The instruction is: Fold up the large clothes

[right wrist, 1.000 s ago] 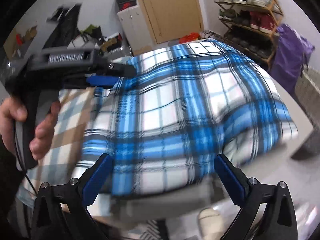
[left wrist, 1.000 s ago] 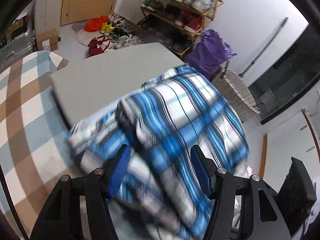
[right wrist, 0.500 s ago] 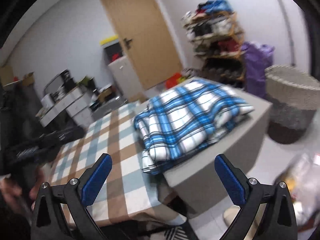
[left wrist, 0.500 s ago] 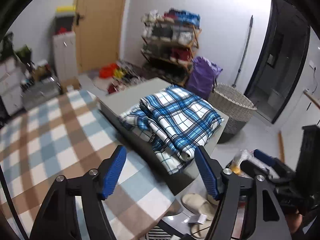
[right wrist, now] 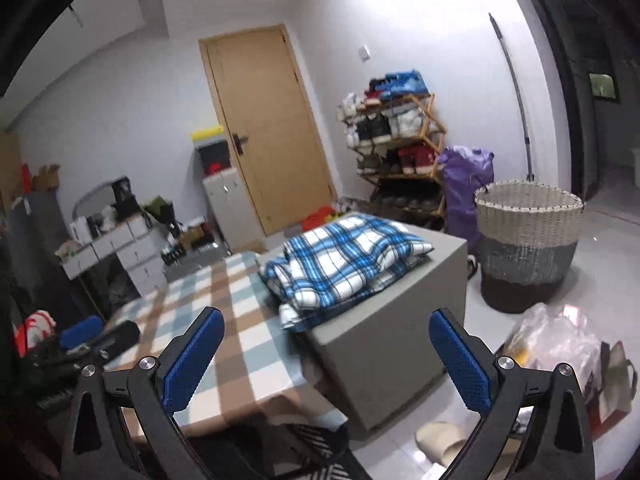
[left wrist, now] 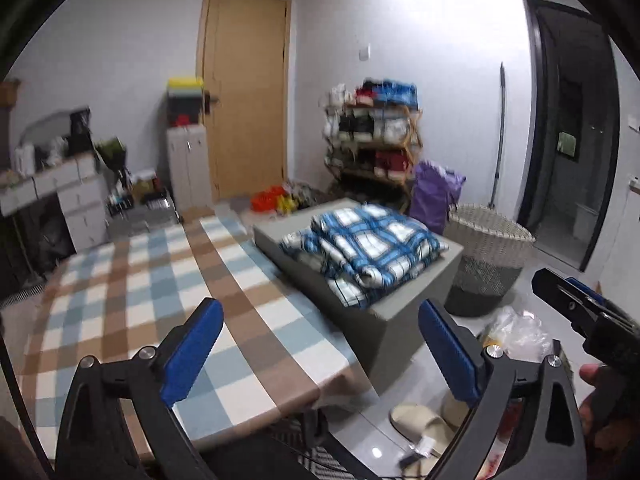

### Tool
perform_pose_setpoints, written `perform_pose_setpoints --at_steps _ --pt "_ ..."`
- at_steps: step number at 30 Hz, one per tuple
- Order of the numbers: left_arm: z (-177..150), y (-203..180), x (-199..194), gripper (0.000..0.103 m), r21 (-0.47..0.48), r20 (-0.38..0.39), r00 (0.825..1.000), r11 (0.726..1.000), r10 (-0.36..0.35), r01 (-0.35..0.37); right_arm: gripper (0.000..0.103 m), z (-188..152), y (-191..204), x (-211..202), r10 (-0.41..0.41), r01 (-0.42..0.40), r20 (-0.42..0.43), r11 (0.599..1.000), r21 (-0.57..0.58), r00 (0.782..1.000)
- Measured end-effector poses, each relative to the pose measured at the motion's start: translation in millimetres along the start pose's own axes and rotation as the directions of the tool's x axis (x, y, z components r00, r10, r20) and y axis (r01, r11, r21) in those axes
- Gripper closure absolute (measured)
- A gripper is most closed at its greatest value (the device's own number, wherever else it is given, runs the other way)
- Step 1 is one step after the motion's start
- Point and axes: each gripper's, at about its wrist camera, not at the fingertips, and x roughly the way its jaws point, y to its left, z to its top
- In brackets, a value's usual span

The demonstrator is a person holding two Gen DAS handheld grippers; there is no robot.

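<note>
Now the folded blue-and-white plaid garment (right wrist: 344, 262) lies — apparently in several layers — on the grey box-shaped block (right wrist: 384, 344), both the left gripper (left wrist: 320, 344), jaws just widened, and right gripper (right wrist: 326, 354) gaping and empty.

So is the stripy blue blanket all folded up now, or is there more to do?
It looks folded: the blue plaid cloth lies in a thick stack on the grey block. Nothing is in hand; the left gripper and right gripper are both empty, jaws wide, well back from it, and the left's jaws have just been opening. No other unfolded clothes show, so this piece seems finished.
</note>
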Motion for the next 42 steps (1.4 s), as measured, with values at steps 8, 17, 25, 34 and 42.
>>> perform_pose_setpoints --at_steps 8,17,25,34,42 --pt "-3.5 -10.9 -7.5 0.007 0.042 -0.007 1.000 0.999 -0.019 0.019 0.000 -9.8 16.3 -26.4 -0.016 0.017 0.019 0.997 -0.081 1.000" --pt "-5.0 -13.7 -9.0 0.007 0.019 0.006 1.000 1.000 -0.012 0.012 0.000 -9.3 18.8 -37.9 -0.004 0.006 0.036 0.997 -0.073 0.999" --pt "-7.3 -21.7 -9.3 0.007 0.031 0.021 1.000 0.999 -0.016 0.015 0.000 -16.2 27.3 -38.9 -0.013 0.021 0.061 0.991 -0.129 0.998" --pt "-8.2 -24.1 -6.6 0.007 0.035 0.000 0.999 0.999 -0.034 0.034 0.000 -16.4 19.6 -38.8 -0.020 0.027 0.072 0.994 -0.103 0.997" --pt "-7.5 -29.0 -7.5 0.007 0.038 -0.005 0.999 0.998 -0.046 0.046 0.000 -18.6 19.0 -38.4 -0.018 0.025 0.070 0.994 -0.103 0.997"
